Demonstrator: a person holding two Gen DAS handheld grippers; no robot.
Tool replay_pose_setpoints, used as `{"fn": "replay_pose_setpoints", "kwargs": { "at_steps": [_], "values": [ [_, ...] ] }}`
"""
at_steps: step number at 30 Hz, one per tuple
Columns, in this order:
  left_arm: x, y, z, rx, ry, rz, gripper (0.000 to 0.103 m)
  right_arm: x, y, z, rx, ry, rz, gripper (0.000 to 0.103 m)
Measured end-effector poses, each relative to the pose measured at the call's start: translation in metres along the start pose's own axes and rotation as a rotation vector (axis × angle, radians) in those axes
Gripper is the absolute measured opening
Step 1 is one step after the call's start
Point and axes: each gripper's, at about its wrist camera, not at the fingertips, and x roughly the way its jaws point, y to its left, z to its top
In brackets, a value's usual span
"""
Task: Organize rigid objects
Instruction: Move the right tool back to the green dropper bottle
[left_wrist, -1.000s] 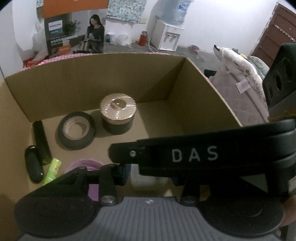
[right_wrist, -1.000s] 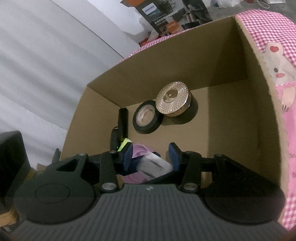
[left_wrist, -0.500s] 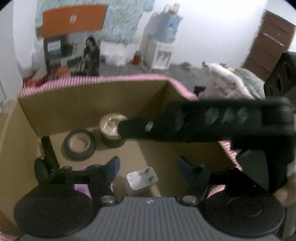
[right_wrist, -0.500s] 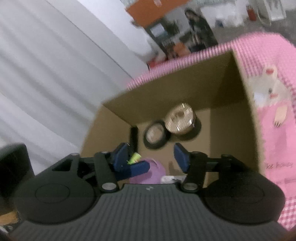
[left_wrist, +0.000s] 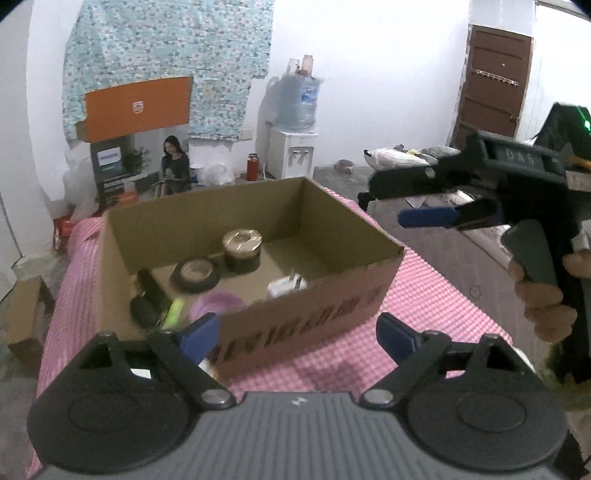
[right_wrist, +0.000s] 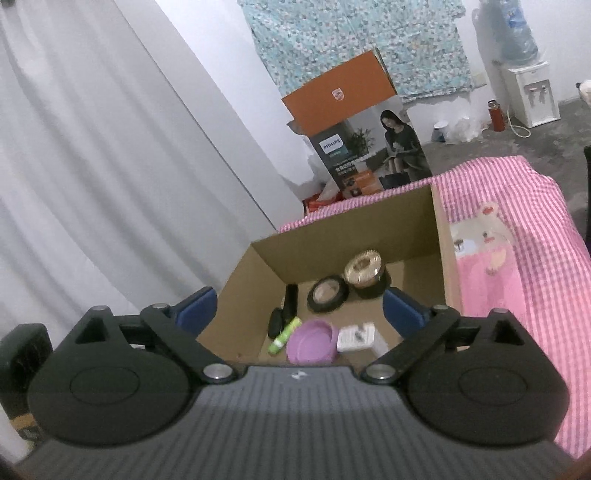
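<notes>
An open cardboard box (left_wrist: 314, 302) (right_wrist: 443, 236) stands on a pink checked cloth. Inside lie a white plug adapter (left_wrist: 286, 286) (right_wrist: 356, 336), a purple lid (left_wrist: 218, 301) (right_wrist: 312, 341), a black tape roll (left_wrist: 195, 273) (right_wrist: 327, 293), a gold-topped black jar (left_wrist: 242, 249) (right_wrist: 365, 271), a green tube (left_wrist: 173, 314) (right_wrist: 282, 336) and two black items (left_wrist: 147, 299) (right_wrist: 286, 310). My left gripper (left_wrist: 297, 334) is open and empty, in front of the box. My right gripper (right_wrist: 299, 310) is open and empty, above the box's near edge; it also shows in the left wrist view (left_wrist: 424, 206).
The pink checked cloth (left_wrist: 424, 306) (right_wrist: 517, 258) covers the surface around the box. A Philips carton (right_wrist: 369, 147) and a water dispenser (left_wrist: 291, 155) stand on the floor behind. A white curtain (right_wrist: 110, 184) hangs at the left. A brown door (left_wrist: 491, 99) is at the far right.
The white plug adapter was let go and now lies in the box. Both grippers opened wide and pulled back and up, away from the box.
</notes>
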Motion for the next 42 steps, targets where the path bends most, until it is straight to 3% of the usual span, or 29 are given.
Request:
{"fn": "replay_pose_setpoints", "kwargs": {
  "at_steps": [9,21,29,32,42],
  "values": [
    [0.005,0.013,-0.049,-0.038,0.029,0.044,0.092,0.041,0.025,-0.061,0.014,0.149,0.023,0.095],
    [0.045,0.014,-0.074,0.039,0.047,0.13,0.088,0.108,0.075,-0.078,-0.154,0.296,0.028,0.055],
    [0.067,0.024,-0.08,0.02,0.066,0.13,0.087,0.136,0.091,-0.081,-0.236,0.344,0.026,0.031],
    [0.073,0.028,-0.083,0.002,0.071,0.112,0.081,0.141,0.092,-0.08,-0.238,0.351,0.036,0.025],
    [0.078,0.01,-0.085,0.065,0.075,0.013,0.076,0.125,0.078,-0.082,-0.215,0.358,0.003,0.024]
  ]
}}
